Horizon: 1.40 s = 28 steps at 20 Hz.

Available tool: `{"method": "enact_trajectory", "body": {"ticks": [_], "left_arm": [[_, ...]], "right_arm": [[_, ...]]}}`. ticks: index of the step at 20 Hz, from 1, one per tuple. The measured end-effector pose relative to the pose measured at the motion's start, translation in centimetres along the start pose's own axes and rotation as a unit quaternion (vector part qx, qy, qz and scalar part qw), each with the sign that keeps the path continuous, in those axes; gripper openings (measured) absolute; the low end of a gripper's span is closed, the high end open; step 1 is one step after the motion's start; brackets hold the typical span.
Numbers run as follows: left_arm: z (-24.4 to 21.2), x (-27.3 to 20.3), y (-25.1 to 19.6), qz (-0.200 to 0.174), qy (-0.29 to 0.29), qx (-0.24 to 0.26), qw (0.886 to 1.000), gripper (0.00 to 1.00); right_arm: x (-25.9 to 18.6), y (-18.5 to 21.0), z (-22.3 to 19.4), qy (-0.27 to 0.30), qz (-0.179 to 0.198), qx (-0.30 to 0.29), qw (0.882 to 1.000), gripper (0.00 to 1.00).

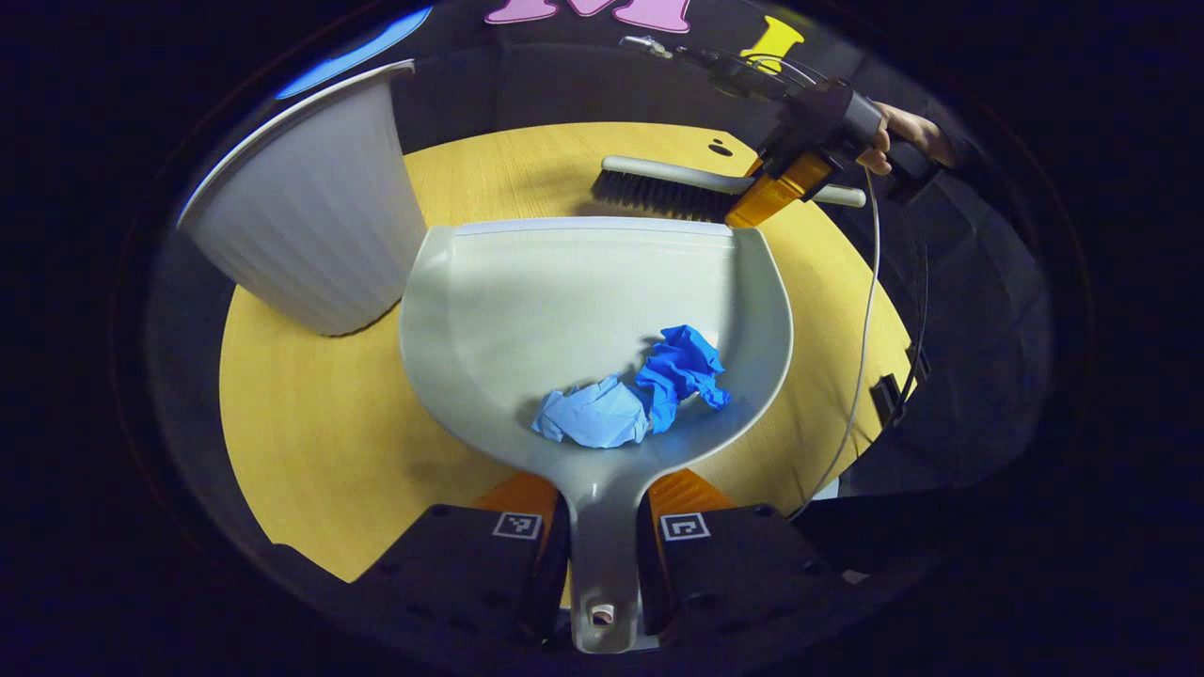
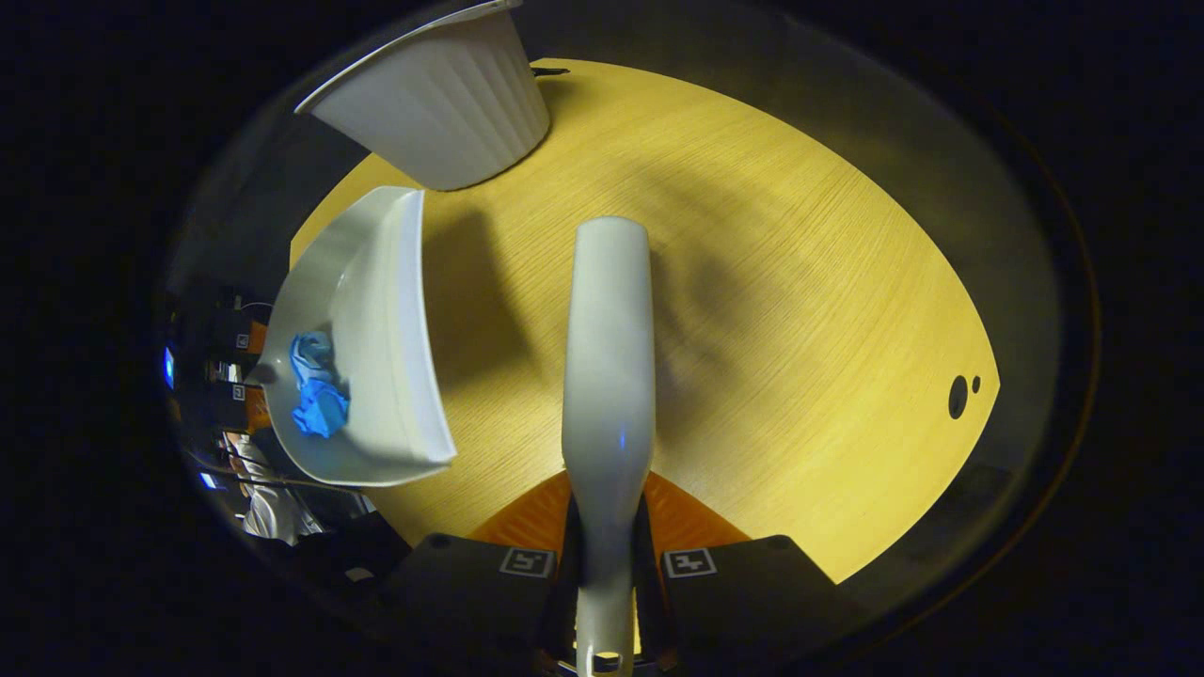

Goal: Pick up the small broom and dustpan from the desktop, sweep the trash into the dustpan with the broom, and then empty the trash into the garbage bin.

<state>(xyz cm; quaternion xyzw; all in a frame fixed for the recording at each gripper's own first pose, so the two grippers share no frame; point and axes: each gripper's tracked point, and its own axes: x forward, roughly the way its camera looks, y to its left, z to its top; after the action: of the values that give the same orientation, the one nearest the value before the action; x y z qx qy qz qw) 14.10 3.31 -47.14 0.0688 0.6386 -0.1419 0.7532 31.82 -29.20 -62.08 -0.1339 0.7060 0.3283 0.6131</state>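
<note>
Holding the dustpan (image 1: 583, 310) by its handle, the left gripper (image 1: 602, 527) has both fingers pressed on the neck, one on each side, so it's clamped tight. The pan spreads forward from those fingers, lifted a bit over the table (image 1: 310, 442), lip pointing away. Two trash wads sit inside near the handle end: a pale blue wad (image 1: 594, 417) and a darker blue wad (image 1: 679, 369), touching each other, just ahead of the fingertips.

Over on the far side of the pan's lip, the right gripper (image 1: 771, 193) has the broom (image 1: 673, 188) by its handle, closed on it. A hand (image 1: 903, 136) is behind it. Bristles hang down just past the lip; can't tell if they touch the table.

From the right gripper view, the broom (image 2: 607, 376) runs straight out from between the fingers of the right gripper (image 2: 607, 555), and both squeeze the handle. The dustpan (image 2: 376, 348) is off to the left, apart from the broom, with the wads (image 2: 318, 385) in it.

The bin (image 1: 310, 216) stands upright on the table just left of the pan, rim above it. In the right gripper view the bin (image 2: 442, 103) is beyond the pan.
</note>
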Motion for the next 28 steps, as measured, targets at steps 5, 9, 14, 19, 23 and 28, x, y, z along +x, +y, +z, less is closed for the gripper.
{"method": "enact_trajectory", "body": {"ticks": [5, 9, 14, 19, 23, 28], "left_arm": [[0.6, 0.3, 0.4, 0.046, -0.025, 0.018, 0.998, 0.29], [1.5, -0.5, -0.4, 0.072, -0.07, -0.047, 0.994, 0.3], [2.8, 0.7, 0.9, 0.139, -0.078, -0.057, 0.986, 0.29], [6.4, 8.4, 1.6, 0.2, -0.043, -0.034, 0.978, 0.29], [5.5, 14.5, -0.8, 0.233, 0.011, 0.017, 0.972, 0.29], [8.8, 18.7, -1.9, 0.243, 0.113, 0.074, 0.961, 0.29]], "right_arm": [[4.8, -5.7, -3.3, -0.016, 0.0, 0.004, 1.0, 0.28], [2.0, -5.8, -4.6, -0.029, 0.004, 0.01, 1.0, 0.28], [1.8, -5.3, -5.1, -0.041, 0.007, 0.003, 0.999, 0.28], [2.2, -6.2, -7.7, -0.039, 0.01, 0.018, 0.999, 0.28], [2.2, -5.4, -9.1, -0.042, 0.017, 0.013, 0.999, 0.28], [2.4, -4.1, -10.2, -0.039, 0.029, 0.007, 0.999, 0.28]]}}
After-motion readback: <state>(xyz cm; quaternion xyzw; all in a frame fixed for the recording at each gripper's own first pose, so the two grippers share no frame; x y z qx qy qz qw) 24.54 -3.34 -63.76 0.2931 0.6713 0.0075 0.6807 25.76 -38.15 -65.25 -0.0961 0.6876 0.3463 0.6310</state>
